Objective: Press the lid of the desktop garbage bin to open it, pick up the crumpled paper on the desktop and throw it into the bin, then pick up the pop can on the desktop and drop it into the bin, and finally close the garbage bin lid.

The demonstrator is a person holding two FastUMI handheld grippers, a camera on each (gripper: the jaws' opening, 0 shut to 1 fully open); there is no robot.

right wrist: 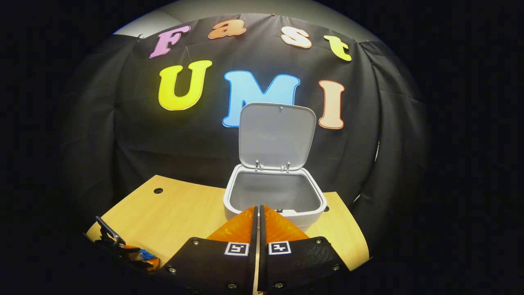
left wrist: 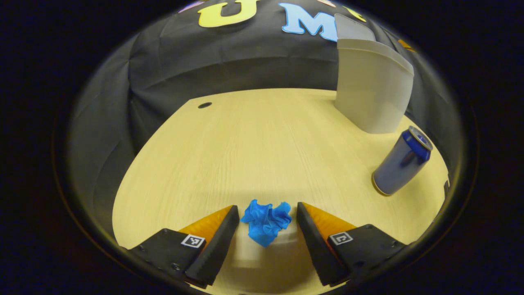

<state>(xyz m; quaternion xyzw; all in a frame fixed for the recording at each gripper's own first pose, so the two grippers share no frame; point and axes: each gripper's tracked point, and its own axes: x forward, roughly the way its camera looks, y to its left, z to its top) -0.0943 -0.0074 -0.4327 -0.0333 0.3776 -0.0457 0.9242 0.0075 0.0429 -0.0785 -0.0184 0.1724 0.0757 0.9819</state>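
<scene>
Blue crumpled paper lies on the pale wood surface between the spread fingers of the left gripper, neither finger touching it. The pop can stands near the surface's right edge, just in front of the white garbage bin. In the right gripper view the bin's lid stands upright and open, and the right gripper hovers before it, fingers pressed together on nothing.
</scene>
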